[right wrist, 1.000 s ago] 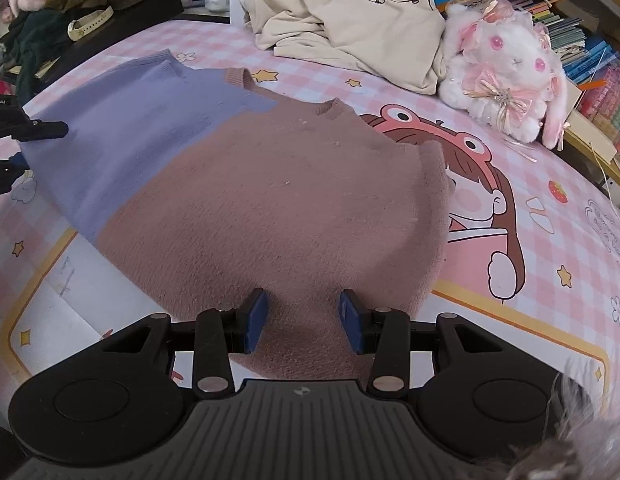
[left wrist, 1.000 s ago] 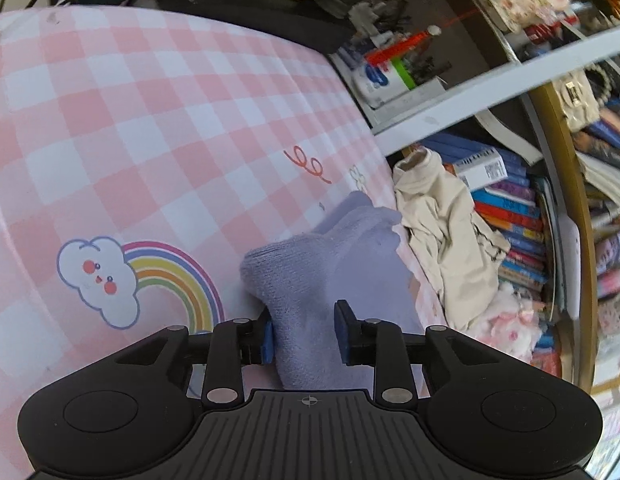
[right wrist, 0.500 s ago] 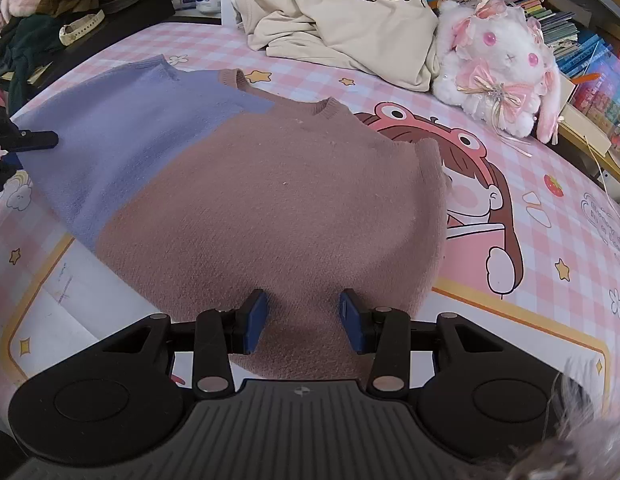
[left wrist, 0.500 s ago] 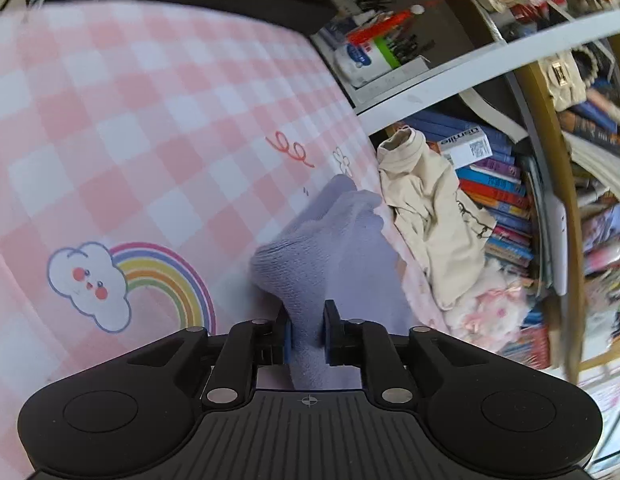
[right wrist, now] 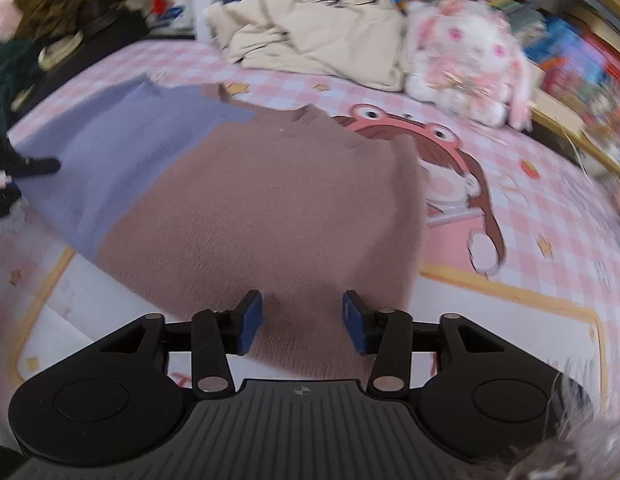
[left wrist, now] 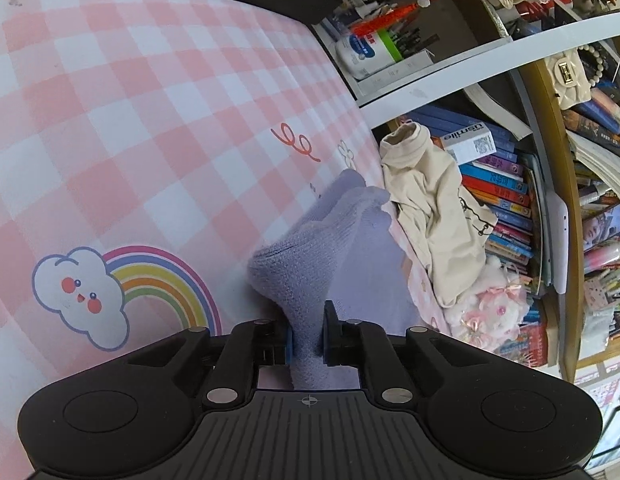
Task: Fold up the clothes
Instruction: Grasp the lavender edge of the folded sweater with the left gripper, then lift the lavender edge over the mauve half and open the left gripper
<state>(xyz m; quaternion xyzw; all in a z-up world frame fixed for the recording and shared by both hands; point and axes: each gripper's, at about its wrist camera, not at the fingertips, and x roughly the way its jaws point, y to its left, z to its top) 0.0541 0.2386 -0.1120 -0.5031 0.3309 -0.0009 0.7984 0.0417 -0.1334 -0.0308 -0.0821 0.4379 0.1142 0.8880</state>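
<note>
A two-tone sweater lies flat on the pink checked mat (right wrist: 550, 208); its body is dusty brown (right wrist: 270, 208) and its left sleeve is lavender (right wrist: 110, 152). My left gripper (left wrist: 306, 340) is shut on the lavender sleeve end (left wrist: 310, 276), which bunches up between its pads. It shows at the left edge of the right wrist view (right wrist: 14, 172). My right gripper (right wrist: 302, 320) is open, its pads straddling the brown hem without holding it.
A crumpled cream garment (right wrist: 318, 40) and a white plush rabbit (right wrist: 466, 64) lie at the mat's far edge. Bookshelves (left wrist: 506, 200) stand behind them. Dark clothes (right wrist: 50, 12) pile at the far left. The mat's rainbow print (left wrist: 122, 280) is beside my left gripper.
My left gripper has closed on the lavender sleeve end. The right gripper stays open and has shifted, blurring its view.
</note>
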